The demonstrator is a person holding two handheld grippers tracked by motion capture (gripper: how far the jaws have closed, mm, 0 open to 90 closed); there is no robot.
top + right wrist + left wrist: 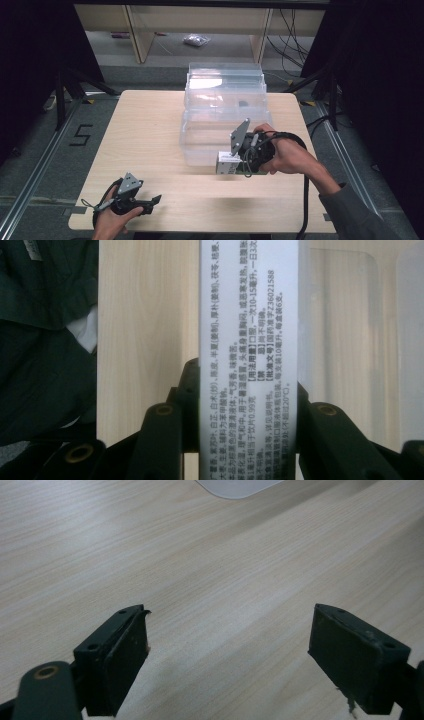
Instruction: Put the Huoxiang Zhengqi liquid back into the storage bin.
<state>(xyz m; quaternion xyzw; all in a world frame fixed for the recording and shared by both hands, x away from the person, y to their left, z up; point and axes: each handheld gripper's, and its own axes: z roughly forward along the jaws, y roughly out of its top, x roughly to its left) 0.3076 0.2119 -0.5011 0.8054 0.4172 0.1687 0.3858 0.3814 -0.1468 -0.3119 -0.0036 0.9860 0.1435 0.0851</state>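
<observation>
One white medicine carton (248, 340) is clenched in the right tool (248, 440), a jaw flat against each long side. Long axis runs straight out from between the jaws, away from the tool's camera; the printed face with black Chinese text is turned toward that camera. In the high view the carton (227, 163) sticks out leftward from the right tool (239, 162), roughly level, held clear above the worktop (150, 140) with its shadow on the wood below.

Left tool (150, 202): released, jaws wide apart with nothing between them, low over the near left corner of the worktop. From its own camera, the left tool (227, 655) has bare wood grain ahead of it, and a rounded corner of clear plastic (240, 486) at the far edge.

Surface: pale wood-grain worktop, matt. Room: grey floor around it, a black "5" (81, 135) marked on the floor left of the worktop, dark curtains on both sides, pale wooden shelving (200, 20) at the back, black cables (292, 35) on the floor at far right.

Nearby: a clear plastic storage box (225, 107) just beyond the right tool, the carton's free end in front of its near wall. A small bagged item (196, 40) lies on the floor well beyond.
</observation>
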